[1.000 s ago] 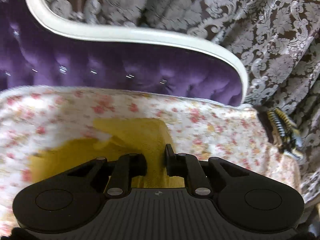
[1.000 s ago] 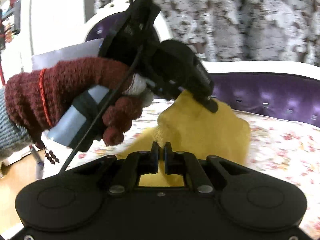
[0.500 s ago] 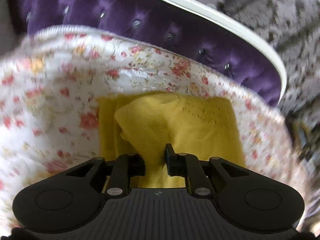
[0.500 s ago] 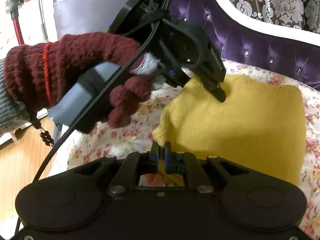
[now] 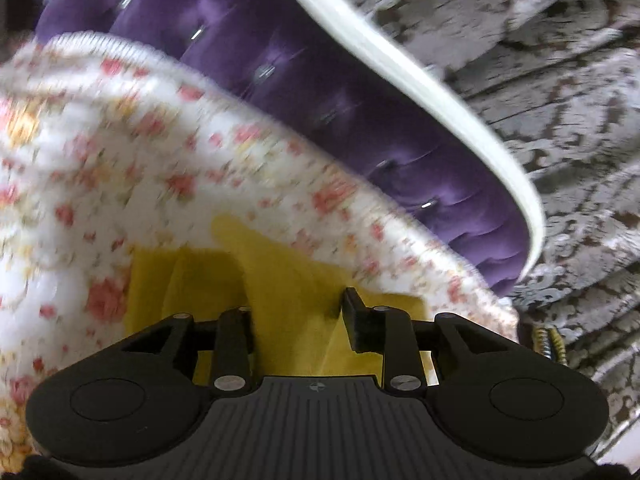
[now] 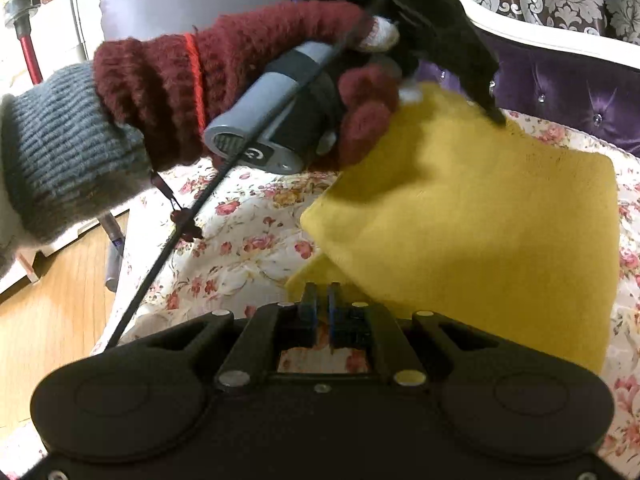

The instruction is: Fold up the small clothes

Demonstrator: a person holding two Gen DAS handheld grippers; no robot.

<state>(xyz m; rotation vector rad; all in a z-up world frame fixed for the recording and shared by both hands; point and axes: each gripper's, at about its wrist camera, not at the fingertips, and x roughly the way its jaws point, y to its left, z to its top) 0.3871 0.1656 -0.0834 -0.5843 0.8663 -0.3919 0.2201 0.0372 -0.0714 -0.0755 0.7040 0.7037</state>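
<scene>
A small yellow knit garment lies folded on a floral quilt. My right gripper is shut on the garment's near left corner. My left gripper is open, with the yellow cloth lying between and under its fingers. In the right wrist view the left gripper, held by a hand in a red glove, touches the garment's far left corner.
A purple tufted headboard with a white frame stands behind the quilt. A patterned curtain hangs beyond it. The wooden floor lies left of the bed edge.
The two grippers carried the garment's left side over and laid it down folded. The left gripper's jaws have opened wider and it has shifted; the right gripper stays shut on the corner.
</scene>
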